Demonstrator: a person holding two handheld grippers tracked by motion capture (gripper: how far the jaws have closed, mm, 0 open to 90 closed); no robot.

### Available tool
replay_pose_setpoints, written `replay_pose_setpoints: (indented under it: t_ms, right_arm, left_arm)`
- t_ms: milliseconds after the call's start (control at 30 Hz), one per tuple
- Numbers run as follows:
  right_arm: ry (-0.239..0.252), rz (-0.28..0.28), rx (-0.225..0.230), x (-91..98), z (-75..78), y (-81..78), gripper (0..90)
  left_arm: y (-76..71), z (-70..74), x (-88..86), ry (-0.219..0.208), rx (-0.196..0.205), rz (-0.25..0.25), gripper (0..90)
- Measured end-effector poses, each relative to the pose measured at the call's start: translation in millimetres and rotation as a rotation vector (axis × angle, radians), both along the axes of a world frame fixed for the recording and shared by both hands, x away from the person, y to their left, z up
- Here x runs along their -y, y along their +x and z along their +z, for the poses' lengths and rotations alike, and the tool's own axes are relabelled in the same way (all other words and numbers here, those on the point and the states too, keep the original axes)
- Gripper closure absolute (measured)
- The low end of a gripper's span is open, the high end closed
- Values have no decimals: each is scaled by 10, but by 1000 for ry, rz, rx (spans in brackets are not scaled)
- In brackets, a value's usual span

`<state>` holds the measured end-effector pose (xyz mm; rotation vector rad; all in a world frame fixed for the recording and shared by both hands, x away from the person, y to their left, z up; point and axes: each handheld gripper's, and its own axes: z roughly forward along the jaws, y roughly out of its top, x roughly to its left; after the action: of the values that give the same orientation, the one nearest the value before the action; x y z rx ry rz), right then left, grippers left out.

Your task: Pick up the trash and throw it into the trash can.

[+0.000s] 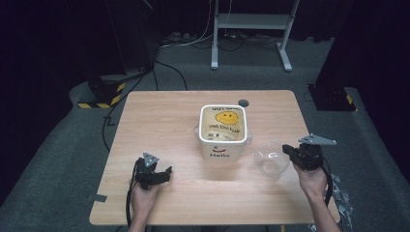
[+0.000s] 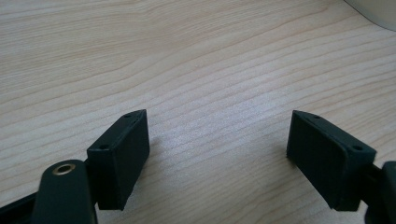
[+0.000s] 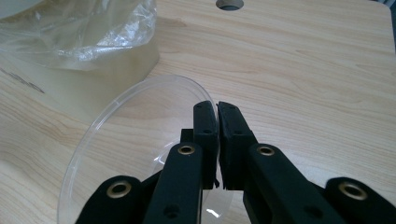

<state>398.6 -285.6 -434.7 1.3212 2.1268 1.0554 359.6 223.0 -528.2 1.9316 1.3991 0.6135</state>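
Note:
A clear plastic bowl (image 1: 270, 159) sits just right of a white bin (image 1: 221, 151) in the middle of the table. My right gripper (image 1: 287, 149) is shut on the bowl's right rim. In the right gripper view the jaws (image 3: 217, 106) pinch the thin rim, and the bowl (image 3: 126, 140) spreads out to their left. The bin is marked "Hello" and lined with a clear bag (image 1: 223, 123) printed with a yellow smiley. My left gripper (image 1: 167, 172) is low over the front left of the table. Its jaws (image 2: 217, 126) stand wide open with bare wood between them.
The wooden table (image 1: 164, 121) has a round cable hole (image 1: 243, 103) near its far edge, behind the bin. The bin's bag (image 3: 93, 32) bulges over its wall toward the bowl. A white stand (image 1: 251, 21) and cables lie on the floor beyond the table.

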Motion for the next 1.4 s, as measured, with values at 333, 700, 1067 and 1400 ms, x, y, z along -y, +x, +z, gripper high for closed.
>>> replay_pose_setpoints:
  t_ms: [333, 700, 1067, 1400]
  right_arm:
    - [-3, 1, 31, 14, 160, -48, 872]
    - [19, 6, 53, 40, 348, -113, 871]
    - [39, 13, 75, 40, 567, -172, 871]
    - [59, 15, 76, 37, 716, -161, 871]
  left_arm:
    - [0, 0, 0, 0, 0, 0, 212]
    - [0, 0, 0, 0, 0, 0, 212]
    - [0, 0, 0, 0, 0, 0, 212]
    - [0, 0, 0, 0, 0, 0, 212]
